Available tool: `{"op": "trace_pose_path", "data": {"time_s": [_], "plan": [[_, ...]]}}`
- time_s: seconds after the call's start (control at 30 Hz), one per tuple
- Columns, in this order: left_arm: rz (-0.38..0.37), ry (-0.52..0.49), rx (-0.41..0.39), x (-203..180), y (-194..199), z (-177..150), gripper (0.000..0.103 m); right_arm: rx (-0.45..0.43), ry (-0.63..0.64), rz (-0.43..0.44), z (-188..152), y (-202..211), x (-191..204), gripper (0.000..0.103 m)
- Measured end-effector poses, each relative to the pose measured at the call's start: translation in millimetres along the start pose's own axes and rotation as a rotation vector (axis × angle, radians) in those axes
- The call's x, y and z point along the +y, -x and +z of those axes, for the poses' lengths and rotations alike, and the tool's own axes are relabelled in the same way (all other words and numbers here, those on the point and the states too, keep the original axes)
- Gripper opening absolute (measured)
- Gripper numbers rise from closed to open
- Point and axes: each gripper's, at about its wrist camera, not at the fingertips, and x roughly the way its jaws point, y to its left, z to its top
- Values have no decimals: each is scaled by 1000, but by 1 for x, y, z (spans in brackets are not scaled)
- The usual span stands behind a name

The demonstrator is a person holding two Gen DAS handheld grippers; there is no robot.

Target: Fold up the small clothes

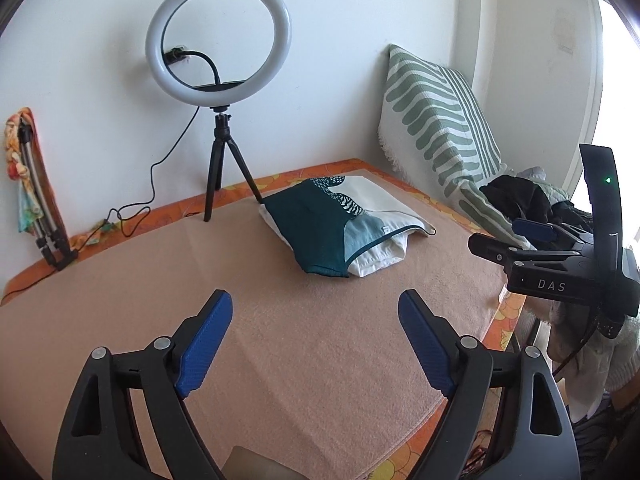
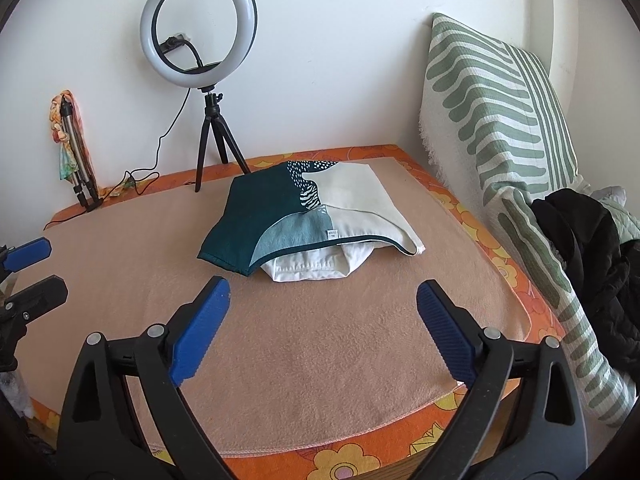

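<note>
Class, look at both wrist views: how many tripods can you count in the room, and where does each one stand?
2. One black tripod stands open on the table's far edge, carrying the ring light. A second tripod, folded, leans against the wall at far left, with a floral cloth draped over it.

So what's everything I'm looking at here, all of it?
folded garment: one, dark teal, light blue and cream, middle of the blanket, lying on the white garment
white garment: one, folded, under it, poking out at the near edge
blanket: one, peach, spread over the orange floral sheet
ring light: one, white on a black tripod, far edge by the wall
folded tripod: one, wrapped in floral cloth, leaning on the wall, far left
striped cushion: one, green and white, right against the wall
clothes pile: dark and pale, far right
left gripper: blue fingers open, empty
right gripper: blue fingers open, empty
</note>
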Motion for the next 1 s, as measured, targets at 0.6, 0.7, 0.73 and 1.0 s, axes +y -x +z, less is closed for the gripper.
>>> {"op": "trace_pose_path", "data": {"time_s": [0.6, 0.7, 0.73, 1.0], "plan": [[94, -26, 3, 0, 13, -29, 100, -58, -21, -19, -18, 6, 6, 100], [125, -34, 0, -1, 16, -30, 100, -73, -18, -26, -18, 8, 6, 102], [130, -35, -1, -1, 18, -31, 100, -75, -18, -26, -17, 9, 6, 103], [152, -47, -25, -2, 26, -33, 102, -72, -34, -26, -17, 9, 2, 103]]}}
